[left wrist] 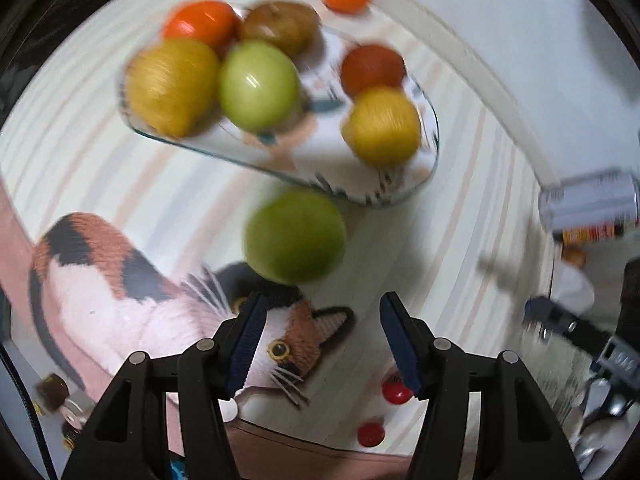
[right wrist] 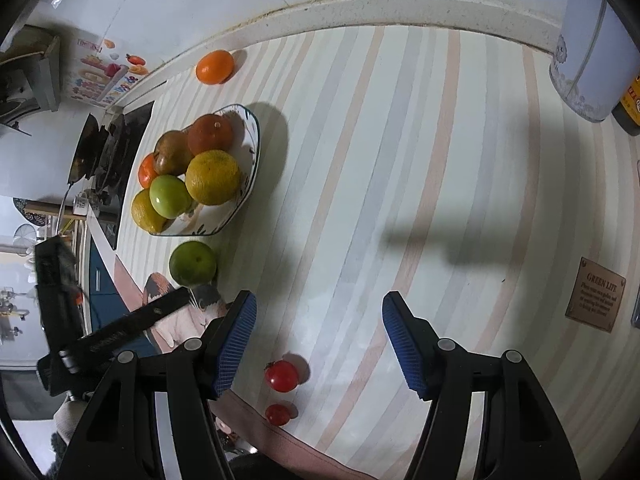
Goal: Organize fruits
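fruit bowl [right wrist: 250, 168] oblong, long axis running toward back wall, heaped. green fruit [right wrist: 193, 263] loose on striped cloth [right wrist: 400, 160] just beside bowl's near end. left gripper [left wrist: 320, 344] and right gripper [right wrist: 318, 340] both agape, gripping nothing.

Both the left gripper [left wrist: 320, 344] and right gripper [right wrist: 318, 340] point steeply downward, jaws parted, empty.
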A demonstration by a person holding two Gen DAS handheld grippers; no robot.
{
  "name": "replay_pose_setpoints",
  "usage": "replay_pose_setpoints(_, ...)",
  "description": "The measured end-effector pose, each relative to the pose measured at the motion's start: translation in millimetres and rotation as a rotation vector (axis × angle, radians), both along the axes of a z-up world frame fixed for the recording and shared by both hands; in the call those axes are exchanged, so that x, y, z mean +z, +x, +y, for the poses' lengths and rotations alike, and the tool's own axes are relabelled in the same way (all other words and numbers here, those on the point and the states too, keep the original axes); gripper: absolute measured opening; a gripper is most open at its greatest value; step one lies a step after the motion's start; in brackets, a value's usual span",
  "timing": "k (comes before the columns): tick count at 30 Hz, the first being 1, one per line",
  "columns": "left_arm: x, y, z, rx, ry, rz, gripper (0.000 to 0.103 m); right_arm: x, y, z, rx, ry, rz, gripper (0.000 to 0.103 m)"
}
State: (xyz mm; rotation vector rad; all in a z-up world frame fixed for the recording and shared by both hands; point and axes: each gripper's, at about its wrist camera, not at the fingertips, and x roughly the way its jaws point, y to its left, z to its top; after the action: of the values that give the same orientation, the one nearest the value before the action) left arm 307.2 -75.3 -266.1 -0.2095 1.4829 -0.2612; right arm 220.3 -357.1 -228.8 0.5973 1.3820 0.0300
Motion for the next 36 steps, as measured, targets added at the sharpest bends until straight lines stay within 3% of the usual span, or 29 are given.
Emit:
replay_pose_setpoints(3, -2, -2, -2, 0.028, 0.018, -0.015, 0.057, -2, 1, -3, -0.009, -0.001, 0.005, 0.068)
replay_pose_setpoints(8, -21, 5, 10, 0.042, 0.038, 0.038, 0.060, -6, 4, 3, 0.002, 0.003, 0.010, 0.068)
replay_pose_setpoints(17, -21, 2, -12, 0.001, 0.106, -0.044, 0.060, 2, 18, 19, 0.040, -0.015, -0.016, 0.068)
replay_pose_setpoints(22, -10, -8, 2, 0.003, 0.125, -0.074, 0.060, 21, 38, 21, 0.047, -0.006, -0.057, 0.068)
replay_pose_setpoints(29, 21, -19, 72, 0.101, 0.141, -0.145, 0.060, 44, 132, 50, 0.034, 0.000, -0.160, 0.068)
replay_pose_setpoints(33, 20, -9, 109, 0.142, 0.120, -0.145, 0.060, 27, 214, 81, 0.002, -0.004, -0.151, 0.068)
replay_pose_setpoints(36, 15, 5, 125, 0.158, 0.103, -0.135, 0.060, 7, 276, 107, 0.030, -0.070, -0.115, 0.068)
